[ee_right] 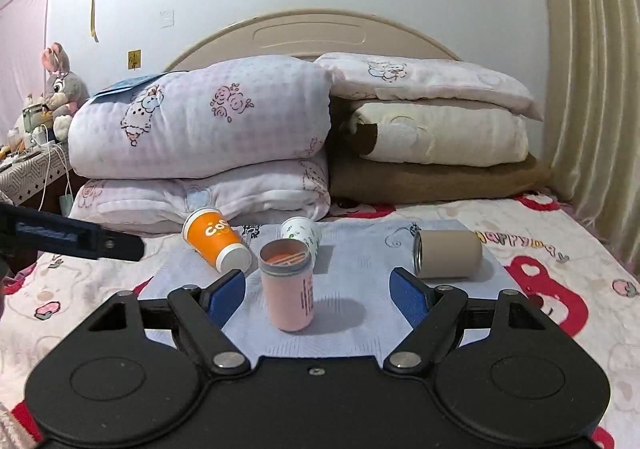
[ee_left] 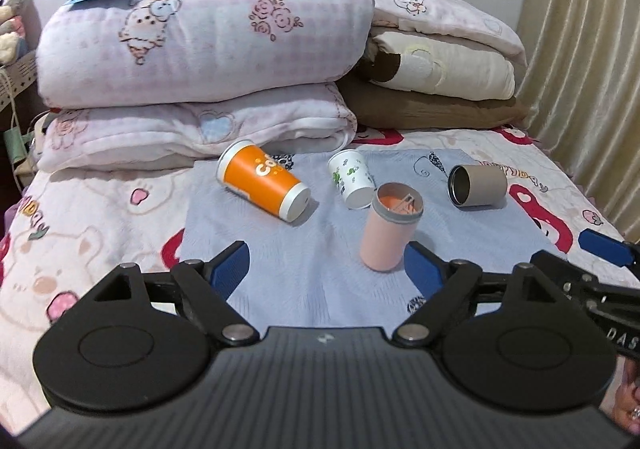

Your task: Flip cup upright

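Observation:
A pink cup [ee_left: 390,227] stands upright on the pale blue cloth [ee_left: 280,249]; it also shows in the right wrist view [ee_right: 288,285], between the open jaws. An orange cup [ee_left: 262,179] [ee_right: 216,243], a white cup with green print [ee_left: 352,179] [ee_right: 302,235] and a grey-brown cup [ee_left: 476,185] [ee_right: 448,259] lie on their sides farther back. My left gripper [ee_left: 326,269] is open and empty, just short of the pink cup. My right gripper [ee_right: 318,295] is open around the pink cup without touching it.
Folded quilts [ee_left: 200,61] and pillows [ee_left: 440,65] are stacked behind the cups against the headboard. A curtain [ee_left: 580,49] hangs at the right. A bedside table with a plush rabbit [ee_right: 60,85] stands at the left. The right gripper's finger [ee_left: 604,247] shows at the left view's right edge.

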The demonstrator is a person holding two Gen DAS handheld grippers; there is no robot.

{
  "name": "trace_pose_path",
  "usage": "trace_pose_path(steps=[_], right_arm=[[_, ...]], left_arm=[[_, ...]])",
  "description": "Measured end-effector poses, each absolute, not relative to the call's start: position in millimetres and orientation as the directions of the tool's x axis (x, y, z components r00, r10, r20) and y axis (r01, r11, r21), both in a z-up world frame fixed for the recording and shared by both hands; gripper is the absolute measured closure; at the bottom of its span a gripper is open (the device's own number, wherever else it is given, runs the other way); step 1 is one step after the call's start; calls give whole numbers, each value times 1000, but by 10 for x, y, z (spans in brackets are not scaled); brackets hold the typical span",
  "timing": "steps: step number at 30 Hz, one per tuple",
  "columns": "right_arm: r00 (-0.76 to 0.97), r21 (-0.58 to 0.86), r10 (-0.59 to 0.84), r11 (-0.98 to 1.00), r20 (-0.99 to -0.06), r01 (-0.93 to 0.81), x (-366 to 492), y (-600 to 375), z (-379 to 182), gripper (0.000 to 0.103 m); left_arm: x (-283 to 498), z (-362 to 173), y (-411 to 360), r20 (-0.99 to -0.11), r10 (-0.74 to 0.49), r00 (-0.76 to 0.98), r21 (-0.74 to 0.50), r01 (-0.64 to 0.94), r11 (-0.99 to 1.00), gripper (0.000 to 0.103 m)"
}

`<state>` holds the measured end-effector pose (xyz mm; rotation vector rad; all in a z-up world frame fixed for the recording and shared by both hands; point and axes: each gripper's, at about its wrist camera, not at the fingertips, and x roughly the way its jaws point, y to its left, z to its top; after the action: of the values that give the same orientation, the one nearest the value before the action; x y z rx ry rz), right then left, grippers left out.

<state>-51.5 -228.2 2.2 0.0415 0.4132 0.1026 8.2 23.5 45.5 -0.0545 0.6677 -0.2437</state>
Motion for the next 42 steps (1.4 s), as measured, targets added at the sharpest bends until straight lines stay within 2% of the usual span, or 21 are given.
trace_pose_path(steps=[6, 11, 15, 24, 32, 42], right_arm=[[918, 29, 92, 996, -385, -88, -704, -2270, 60, 20], [924, 23, 83, 997, -373, -80, -721, -2222, 52, 7], [931, 33, 62, 998, -360, -54, -751, -2198, 13, 0], [927, 9, 46, 999, -372, -46, -777, -2169, -34, 0], [916, 14, 28, 1000, -400, -24, -734, -2179, -74, 0], [905, 2, 20, 1000, -425, -21, -703, -2146, -121, 0]], left_arm=[[-112, 426, 275, -617, -224, 754, -129, 184, 974, 16], [-143, 375, 315, -604, -239, 760, -142, 192, 971, 16], [-150, 332, 311, -602, -226, 766, -132, 184, 974, 7], [-137, 240, 234, -632, -189, 752, -74, 184, 980, 0], [-41, 136, 181, -686, -149, 712, -43, 165, 985, 0], [-29, 115, 164, -690, -148, 709, -44, 163, 986, 0]])
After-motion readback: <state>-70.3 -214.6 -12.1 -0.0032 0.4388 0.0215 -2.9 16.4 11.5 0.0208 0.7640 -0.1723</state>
